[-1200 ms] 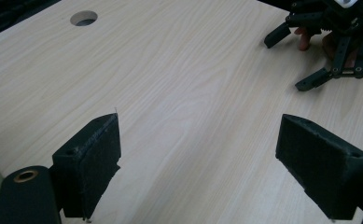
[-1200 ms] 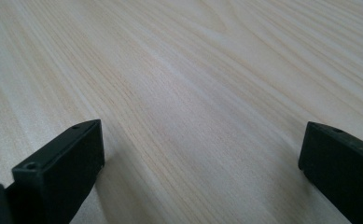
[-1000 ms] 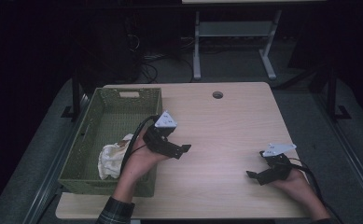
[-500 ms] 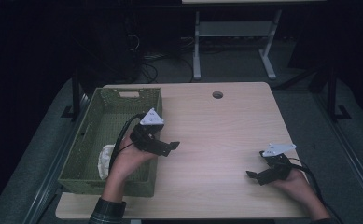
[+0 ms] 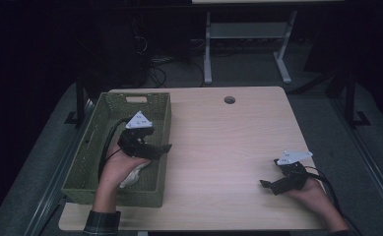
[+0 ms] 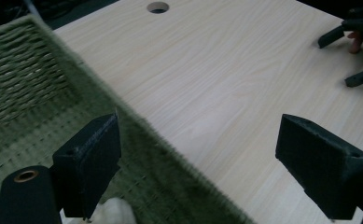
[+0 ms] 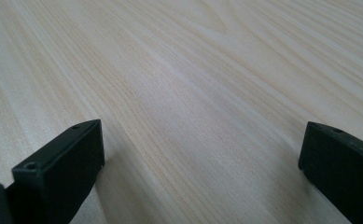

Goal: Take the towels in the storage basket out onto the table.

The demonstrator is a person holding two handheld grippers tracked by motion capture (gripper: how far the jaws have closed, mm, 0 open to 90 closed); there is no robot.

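Wooden table is the big thing, w/ a round cable hole near its far edge. Green woven basket sits on the table's left part, long side running front to back. Inside the basket, toward its near end, lies a whitish crumpled item, prob. a cloth or bag, mostly hidden under the left hand; a pale bit shows at the bottom of the left gripper view.

Left gripper hangs over the basket's right rim, jaws spread wide, holding nothing, pointing toward the table's middle. Right gripper rests low on the table, well right of the basket, jaws also spread, nothing between them.

Risk, as I judge it: the left gripper straddles the rim, so dropping toward the item could snag a jaw on the weave and drag or tip the basket. The item's soft & half-hidden, so a blind pinch may catch just an edge.
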